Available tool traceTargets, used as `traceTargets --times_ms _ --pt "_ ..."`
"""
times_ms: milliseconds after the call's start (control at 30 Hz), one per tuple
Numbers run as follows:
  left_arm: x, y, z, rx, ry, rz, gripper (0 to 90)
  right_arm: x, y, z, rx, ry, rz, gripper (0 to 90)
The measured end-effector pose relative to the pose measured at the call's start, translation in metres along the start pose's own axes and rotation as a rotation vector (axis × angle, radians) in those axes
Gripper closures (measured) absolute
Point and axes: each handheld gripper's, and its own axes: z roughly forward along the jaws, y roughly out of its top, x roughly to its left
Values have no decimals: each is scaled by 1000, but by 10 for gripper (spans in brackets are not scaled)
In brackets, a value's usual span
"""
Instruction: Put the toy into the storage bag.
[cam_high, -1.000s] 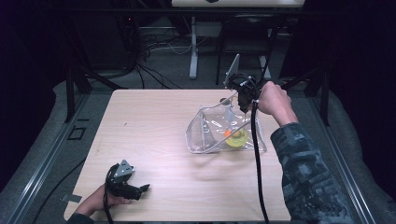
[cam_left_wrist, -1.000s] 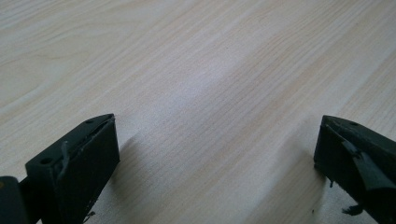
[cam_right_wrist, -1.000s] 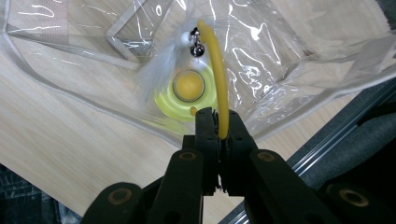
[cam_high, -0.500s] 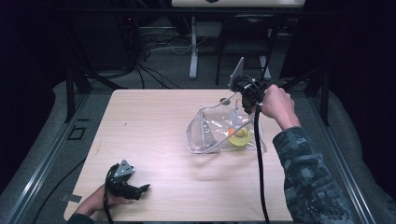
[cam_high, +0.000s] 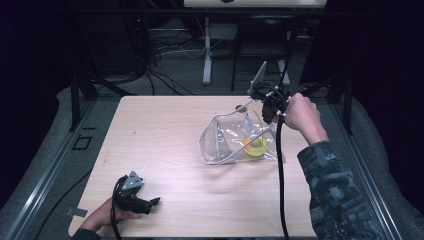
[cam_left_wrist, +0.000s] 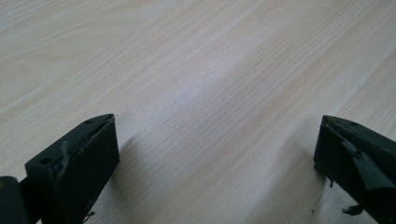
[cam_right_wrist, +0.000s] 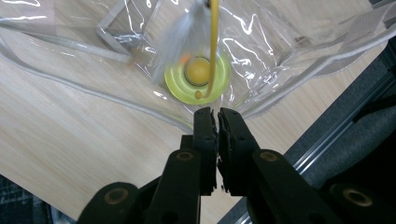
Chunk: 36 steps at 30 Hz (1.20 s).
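A clear plastic bag (cam_high: 235, 140) is seen lying on the wooden table (cam_high: 165, 130) in the high view, toward three o'clock of the tabletop, with a yellow-green disc (cam_high: 255, 146) inside it. The right gripper (cam_high: 265, 102) is held above the bag's far edge, at about one o'clock from the disc, gripped by the right hand (cam_high: 300, 115). From above, the state of its jaws cannot be made out. In the right gripper view the right gripper (cam_right_wrist: 217, 116) is seen with its jaws pressed together, and the bag's plastic edge (cam_right_wrist: 261, 93) appears to be pinched between them. That view also reveals an orange ball (cam_right_wrist: 197, 70) seated at the disc's centre (cam_right_wrist: 177, 86) and a thin yellow cord (cam_right_wrist: 214, 42) hanging across it.

The left gripper (cam_high: 150, 202) is rested at seven o'clock on the table, well apart from the bag, held by the left hand (cam_high: 107, 216). In the left gripper view its jaws are shown spread wide, with bare wood (cam_left_wrist: 210, 93) between them.
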Motion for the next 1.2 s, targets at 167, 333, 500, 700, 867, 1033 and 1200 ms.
traceTargets --times_ms 167,333,500,700,867,1033,1200 --pt "0 0 0 0 0 0 0 4 -13 -8 -46 -1 12 744" --pt "0 0 0 0 0 0 0 8 -29 -9 -66 -10 32 604" --pt "-1 0 1 -9 6 -6 0 11 -46 -8 -84 0 32 462" --pt "0 0 1 -8 8 -1 0 15 -66 0 -120 21 53 291" --pt "0 0 1 -7 8 -1 0 15 -83 6 -139 48 75 145" --pt "0 0 1 -7 8 -1 0 13 -100 19 -176 44 110 79" --pt "0 0 1 -7 8 0 0 15 -118 37 -157 40 132 0"
